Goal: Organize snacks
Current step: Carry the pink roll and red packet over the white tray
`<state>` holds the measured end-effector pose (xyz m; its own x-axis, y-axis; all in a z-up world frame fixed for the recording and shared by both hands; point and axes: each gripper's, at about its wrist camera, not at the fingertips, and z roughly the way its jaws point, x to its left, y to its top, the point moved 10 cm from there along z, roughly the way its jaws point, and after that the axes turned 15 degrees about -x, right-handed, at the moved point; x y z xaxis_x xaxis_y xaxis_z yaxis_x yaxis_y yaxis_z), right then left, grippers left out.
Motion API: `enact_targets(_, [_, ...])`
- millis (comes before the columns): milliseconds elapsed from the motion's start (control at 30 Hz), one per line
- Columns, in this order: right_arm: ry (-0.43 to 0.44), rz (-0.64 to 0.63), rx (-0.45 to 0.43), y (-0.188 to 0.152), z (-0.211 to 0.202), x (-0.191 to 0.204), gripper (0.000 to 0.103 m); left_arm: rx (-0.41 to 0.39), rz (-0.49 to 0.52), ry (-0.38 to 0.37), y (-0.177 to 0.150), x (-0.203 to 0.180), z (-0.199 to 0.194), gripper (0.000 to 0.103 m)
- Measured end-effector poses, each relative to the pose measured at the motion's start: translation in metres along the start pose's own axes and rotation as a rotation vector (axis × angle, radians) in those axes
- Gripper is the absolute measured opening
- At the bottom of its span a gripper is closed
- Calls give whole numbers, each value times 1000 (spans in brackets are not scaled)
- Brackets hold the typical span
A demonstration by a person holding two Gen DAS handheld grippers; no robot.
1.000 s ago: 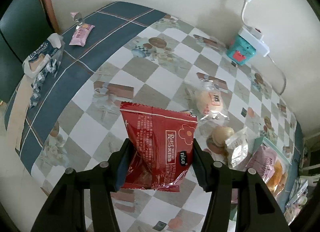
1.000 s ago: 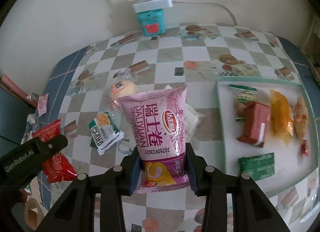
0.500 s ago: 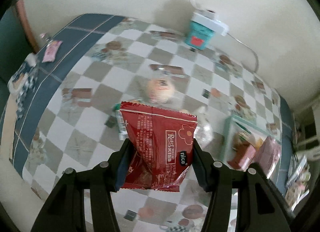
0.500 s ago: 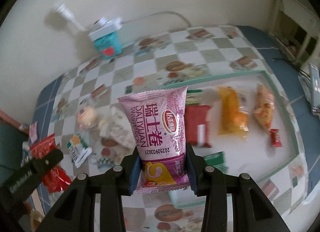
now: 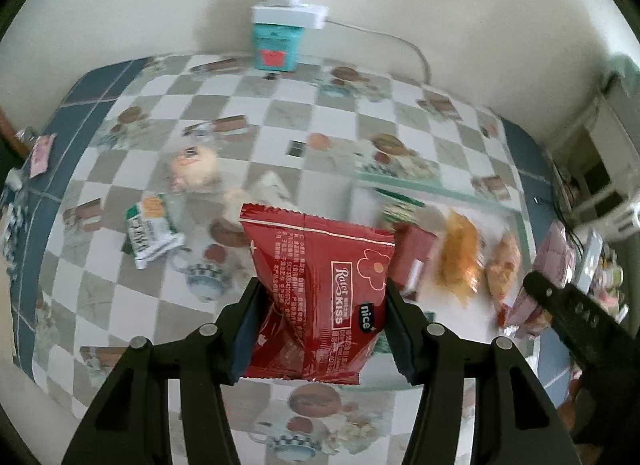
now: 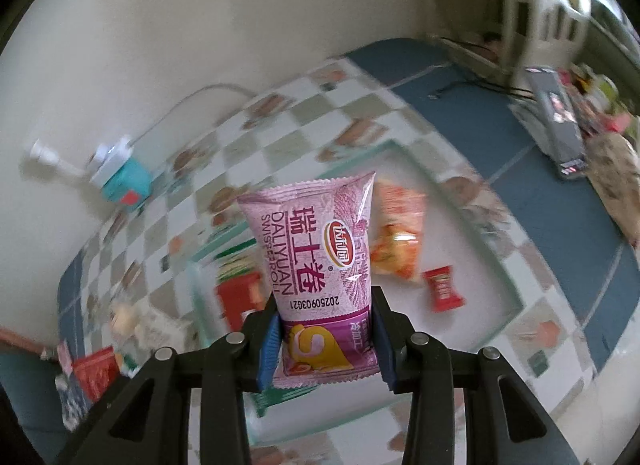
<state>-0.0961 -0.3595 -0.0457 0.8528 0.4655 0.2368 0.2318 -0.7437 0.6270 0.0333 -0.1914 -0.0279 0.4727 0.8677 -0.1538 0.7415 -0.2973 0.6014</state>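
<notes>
The left tool (image 5: 322,329) is clamped on a red snack packet (image 5: 320,297), which stands upright between its blue-lined jaws above the checkered bench (image 5: 280,125). The right tool (image 6: 326,335) grips a pink Swiss roll packet (image 6: 316,261) the same way, held upright over the white tray (image 6: 460,265).

Just beyond the pink packet, inside the tray, lie an orange packet (image 6: 398,237), a small red candy (image 6: 442,289) near it, and a red box (image 6: 238,299) on the other side. In the left wrist view the same tray (image 5: 440,195) sits to the right of the red packet.

Left of the tray, loose on the bench, are a green-and-white packet (image 5: 150,231) and a round bun in clear wrap (image 5: 194,169). At the far edge, against the wall, stands a teal box (image 5: 276,51) with a white power strip (image 5: 290,17) on top
</notes>
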Motion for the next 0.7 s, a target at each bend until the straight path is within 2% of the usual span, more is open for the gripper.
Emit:
enact_targets(367, [-71,93,16,11,9,-60,44,65,151,-89,-42,-78,14,58])
enact_targets(700, [-110,129,160,-24,50,-87,44,117,226,-117,-74,-117,37,58])
